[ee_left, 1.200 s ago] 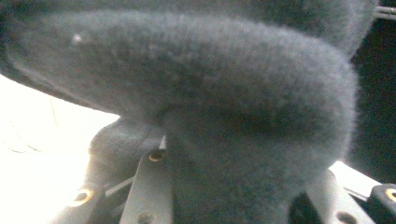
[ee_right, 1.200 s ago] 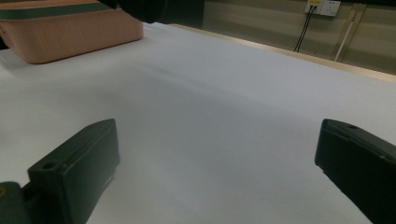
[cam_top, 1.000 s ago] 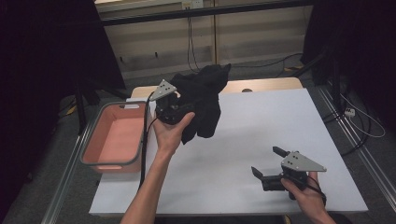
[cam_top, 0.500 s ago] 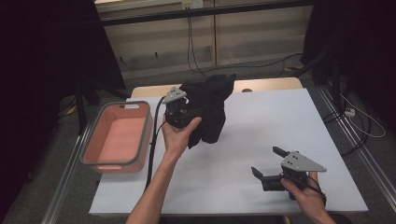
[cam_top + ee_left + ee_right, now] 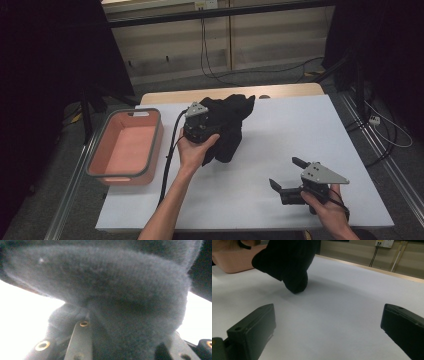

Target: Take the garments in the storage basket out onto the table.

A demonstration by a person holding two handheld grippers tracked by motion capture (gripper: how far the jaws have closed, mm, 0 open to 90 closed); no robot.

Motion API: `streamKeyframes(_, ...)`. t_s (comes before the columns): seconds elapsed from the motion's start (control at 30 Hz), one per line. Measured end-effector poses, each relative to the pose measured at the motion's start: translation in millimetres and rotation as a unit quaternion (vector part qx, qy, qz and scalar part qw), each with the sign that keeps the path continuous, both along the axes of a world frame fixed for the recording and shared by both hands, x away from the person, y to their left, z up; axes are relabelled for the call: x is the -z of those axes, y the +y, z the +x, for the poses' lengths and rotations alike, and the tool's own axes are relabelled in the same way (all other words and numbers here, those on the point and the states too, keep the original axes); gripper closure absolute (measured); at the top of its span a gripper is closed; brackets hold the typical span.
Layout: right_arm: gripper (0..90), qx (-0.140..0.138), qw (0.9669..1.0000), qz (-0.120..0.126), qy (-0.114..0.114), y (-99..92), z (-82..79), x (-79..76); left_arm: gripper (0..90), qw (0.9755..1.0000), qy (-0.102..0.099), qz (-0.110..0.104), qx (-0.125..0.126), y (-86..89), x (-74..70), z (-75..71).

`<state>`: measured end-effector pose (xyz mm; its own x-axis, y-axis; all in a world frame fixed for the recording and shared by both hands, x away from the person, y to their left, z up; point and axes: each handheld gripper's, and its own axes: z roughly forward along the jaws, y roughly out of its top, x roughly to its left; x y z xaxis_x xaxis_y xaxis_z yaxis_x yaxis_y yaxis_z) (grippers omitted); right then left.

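Note:
A black fleecy cloth point(image 5: 231, 124) hangs bunched over the white table point(image 5: 290, 125), left of middle. Its lower end rests on the tabletop. My left gripper point(image 5: 212, 126) is shut on the cloth, with its jaws buried in the folds. In the left gripper view the dark pile of the cloth point(image 5: 120, 290) lies pinched between the two jaw plates of the left gripper point(image 5: 130, 345). My right gripper point(image 5: 286, 173) rests low at the table's front right, open, with nothing between its jaws. From the right gripper point(image 5: 327, 325) I see the cloth's tip point(image 5: 294, 282) touching the table.
A pink tub point(image 5: 156, 145) with nothing in it stands at the table's left edge, also seen as the tub point(image 5: 234, 263) in the right gripper view. Bare white tabletop lies between the cloth and my right gripper. Cables point(image 5: 215, 55) trail on the floor behind.
My left hand has sunk with the cloth and drifted a little toward the table's middle, so the cloth's lower end now meets the table. The right gripper has not moved.

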<state>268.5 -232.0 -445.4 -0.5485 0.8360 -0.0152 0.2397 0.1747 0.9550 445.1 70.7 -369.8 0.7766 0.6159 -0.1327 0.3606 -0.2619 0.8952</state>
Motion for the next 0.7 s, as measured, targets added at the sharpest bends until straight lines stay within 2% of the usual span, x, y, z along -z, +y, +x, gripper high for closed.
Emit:
streamKeyframes(0.13,0.0,0.001,1.0000,-0.001,0.001,0.2,0.1,0.1,67.6,0.9998,0.009,0.015,0.001,-4.7,10.4,1.9)
streamKeyframes(0.33,0.0,-0.001,1.0000,-0.001,0.001,0.1,-0.3,0.2,67.3,0.9991,0.041,0.014,0.000,-8.5,28.6,6.3)
streamKeyframes(0.57,0.0,-0.002,1.0000,-0.001,0.001,0.3,-0.9,-0.1,66.7,0.9960,0.074,0.048,-0.013,-14.3,51.1,11.9)
streamKeyframes(0.7,0.0,-0.002,1.0000,-0.002,0.002,0.2,-0.6,0.2,65.9,0.9943,0.085,0.063,-0.006,-16.5,61.1,14.2)
